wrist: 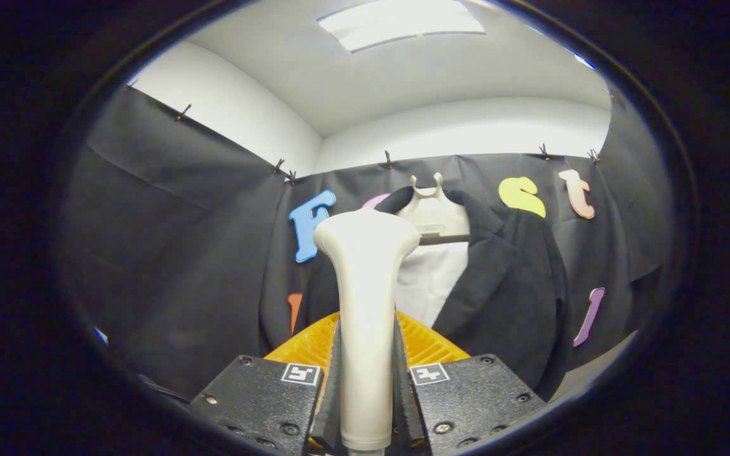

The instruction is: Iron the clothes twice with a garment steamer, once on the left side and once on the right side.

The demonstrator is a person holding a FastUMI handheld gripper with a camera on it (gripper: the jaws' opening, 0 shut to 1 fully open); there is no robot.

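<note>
My gripper [366, 373] is shut on the cream-white garment steamer [365, 278], both fingers pressing on its handle. The steamer stands upright between the fingers, its wider head at the top. Beyond it hangs a black jacket [504, 285] on a pale hanger [433, 212], with a white lining or shirt [428, 278] showing at the open front. The steamer's head sits in front of the jacket's left side and hides part of it. How far the head is from the cloth I cannot tell.
Black cloth walls [168, 253] close off the booth on the left, back and right. White wall and a ceiling light [403, 22] are above. A strip of pale surface [599, 367] shows low on the right.
</note>
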